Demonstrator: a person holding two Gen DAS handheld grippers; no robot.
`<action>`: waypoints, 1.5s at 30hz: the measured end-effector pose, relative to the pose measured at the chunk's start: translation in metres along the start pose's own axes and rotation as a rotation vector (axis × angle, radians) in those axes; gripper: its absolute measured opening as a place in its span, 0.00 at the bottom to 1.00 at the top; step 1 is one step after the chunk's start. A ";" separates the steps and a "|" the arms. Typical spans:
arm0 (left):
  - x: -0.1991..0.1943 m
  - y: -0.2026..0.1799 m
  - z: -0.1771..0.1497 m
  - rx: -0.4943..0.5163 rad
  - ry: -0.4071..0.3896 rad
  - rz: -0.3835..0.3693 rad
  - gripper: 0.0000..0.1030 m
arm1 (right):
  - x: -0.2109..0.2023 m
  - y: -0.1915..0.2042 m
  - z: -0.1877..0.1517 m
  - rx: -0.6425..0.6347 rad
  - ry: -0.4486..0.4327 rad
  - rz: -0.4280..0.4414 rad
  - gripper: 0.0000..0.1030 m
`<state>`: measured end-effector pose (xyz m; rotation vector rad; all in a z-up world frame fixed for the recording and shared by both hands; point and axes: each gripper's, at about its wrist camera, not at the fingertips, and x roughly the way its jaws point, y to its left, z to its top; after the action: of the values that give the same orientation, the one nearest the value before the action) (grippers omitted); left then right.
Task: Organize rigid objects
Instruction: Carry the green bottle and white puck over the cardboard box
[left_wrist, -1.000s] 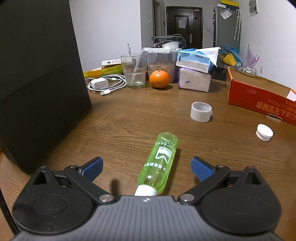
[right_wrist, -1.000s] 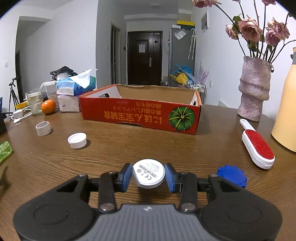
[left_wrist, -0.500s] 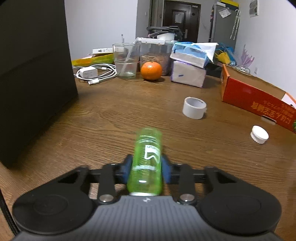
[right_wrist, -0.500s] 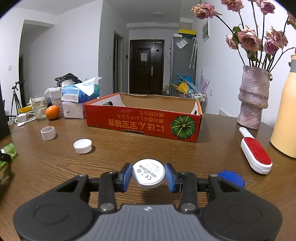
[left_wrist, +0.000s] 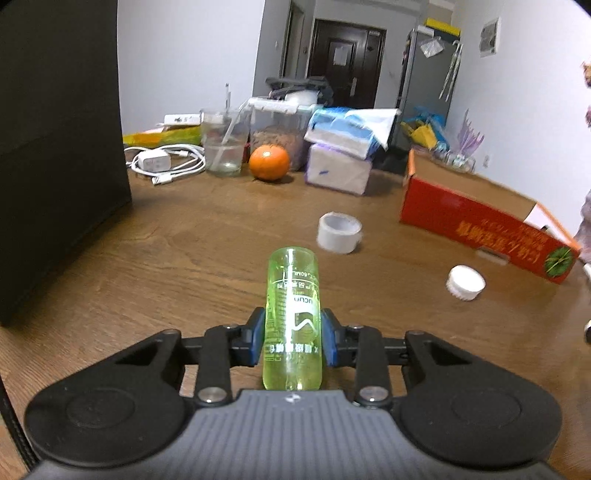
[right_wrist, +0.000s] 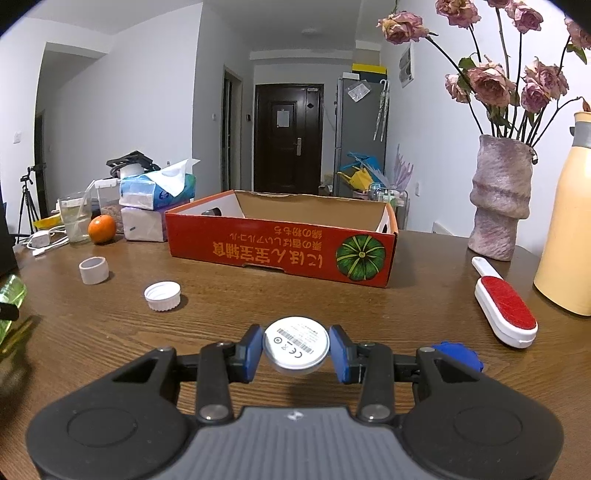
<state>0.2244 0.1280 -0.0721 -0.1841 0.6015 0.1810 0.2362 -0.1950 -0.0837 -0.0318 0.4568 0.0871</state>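
The left gripper (left_wrist: 293, 341) pinches a translucent green bottle (left_wrist: 291, 317) between its blue fingers (left_wrist: 255, 341), the bottle pointing straight ahead over the wooden tabletop (left_wrist: 192, 258); its near end is cut off behind the gripper body, so any cap there cannot be seen. Ahead and to the right of these fingers lie a roll of white tape (left_wrist: 339, 232) and, farther right, a white ribbed cap (left_wrist: 464, 282), both softened by blur. The red cardboard box (left_wrist: 480, 225) beyond them runs toward the right edge, its interior hidden from this angle. A dark slab (left_wrist: 59, 147) fills the left side, too dark to identify. Far ahead stand an orange (left_wrist: 269, 162), a clear cup (left_wrist: 223, 146) and stacked tissue packs (left_wrist: 345, 155). The right gripper (right_wrist: 296, 350) clamps a small white round disc (right_wrist: 296, 350) with printed markings too fine to read, held edge to edge between its fingers (right_wrist: 340, 354). A blue object (right_wrist: 458, 356) just right of those fingers is mostly hidden behind the gripper frame. Farther right lie a red-and-white lint brush (right_wrist: 506, 306), a vase of dried roses (right_wrist: 498, 206) and a yellow flask (right_wrist: 567, 221) cut off by the frame. In this view only a sliver of the green bottle shows, at the far left edge.
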 end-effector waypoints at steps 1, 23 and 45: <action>-0.003 -0.002 0.001 -0.003 -0.006 -0.010 0.31 | -0.001 0.000 0.000 0.002 -0.002 0.000 0.37; -0.037 -0.091 0.036 0.026 -0.113 -0.161 0.31 | -0.017 0.002 0.015 0.060 -0.091 0.032 0.37; -0.007 -0.170 0.066 0.042 -0.166 -0.219 0.31 | 0.011 -0.013 0.045 0.177 -0.141 0.071 0.37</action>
<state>0.2923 -0.0228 0.0057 -0.1914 0.4165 -0.0283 0.2666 -0.2052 -0.0481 0.1635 0.3236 0.1181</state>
